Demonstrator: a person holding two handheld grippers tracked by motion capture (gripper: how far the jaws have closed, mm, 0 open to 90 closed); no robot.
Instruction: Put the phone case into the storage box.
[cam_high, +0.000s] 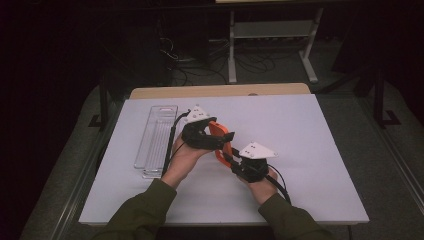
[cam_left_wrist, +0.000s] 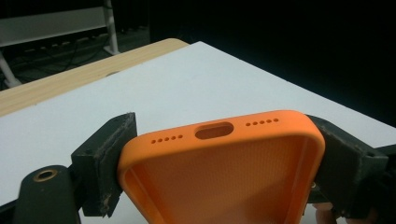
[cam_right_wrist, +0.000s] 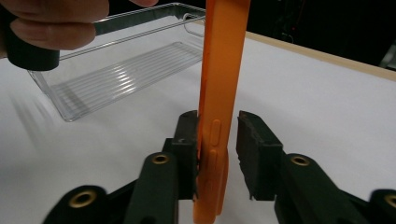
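Note:
An orange phone case (cam_high: 220, 136) is held above the white table (cam_high: 310, 150) between my two grippers. My left gripper (cam_high: 214, 136) is shut on it: in the left gripper view both pads (cam_left_wrist: 109, 158) press on the long sides of the case (cam_left_wrist: 224, 172), whose hollow inside faces the camera with the port cut-out at the far end. My right gripper (cam_high: 228, 158) stands at the case's other end. In the right gripper view the case (cam_right_wrist: 224, 70) rises edge-on between the jaws of the right gripper (cam_right_wrist: 217, 140); the left pad (cam_right_wrist: 187, 140) lies against it and a gap shows before the right pad.
A clear plastic tray (cam_high: 157, 137) lies on the table to the left of the hands, also seen as the clear tray (cam_right_wrist: 126, 70) beyond the case. A wooden strip (cam_high: 220, 91) runs along the table's far edge. A white frame (cam_high: 270, 30) and cables sit on the dark floor behind.

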